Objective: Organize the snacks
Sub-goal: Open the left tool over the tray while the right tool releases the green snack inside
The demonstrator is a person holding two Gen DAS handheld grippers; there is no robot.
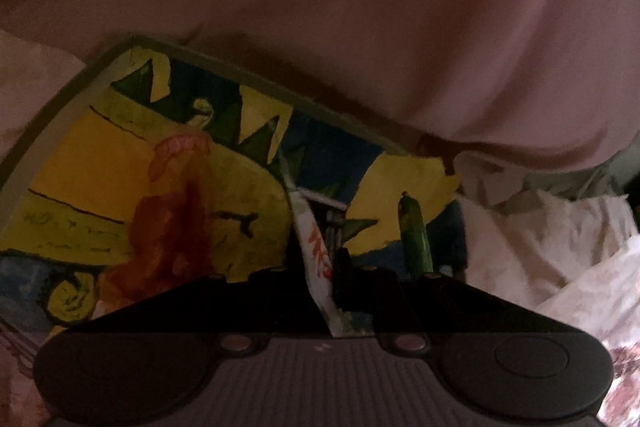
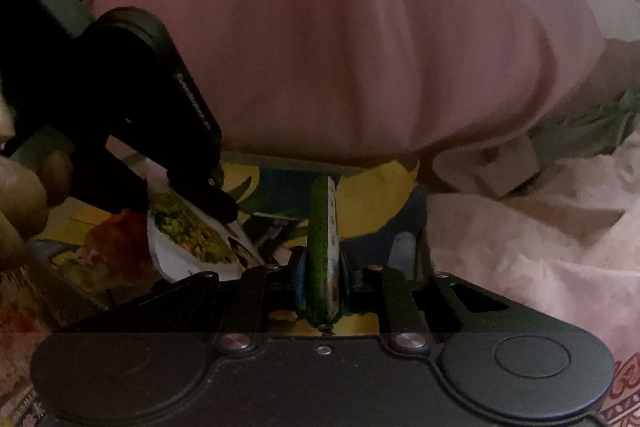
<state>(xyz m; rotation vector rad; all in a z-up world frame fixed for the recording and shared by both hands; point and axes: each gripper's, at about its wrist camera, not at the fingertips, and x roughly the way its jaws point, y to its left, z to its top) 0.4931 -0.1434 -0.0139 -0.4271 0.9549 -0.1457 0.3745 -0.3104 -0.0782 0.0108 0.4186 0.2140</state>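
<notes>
My left gripper (image 1: 322,267) is shut on a white snack packet (image 1: 318,255) with orange print, held edge-on over a painted yellow and blue tray (image 1: 120,163). The right wrist view shows that packet (image 2: 192,231) with a food picture, pinched by the left gripper (image 2: 220,203). My right gripper (image 2: 322,267) is shut on a green stick-shaped snack (image 2: 320,247), which points forward over the tray (image 2: 384,187). The green snack also shows in the left wrist view (image 1: 414,235).
A person in a pink shirt (image 2: 340,47) fills the background close behind the tray. Pale floral bedding (image 2: 540,247) lies to the right. A hand (image 2: 24,195) holds the left gripper's handle at the left edge.
</notes>
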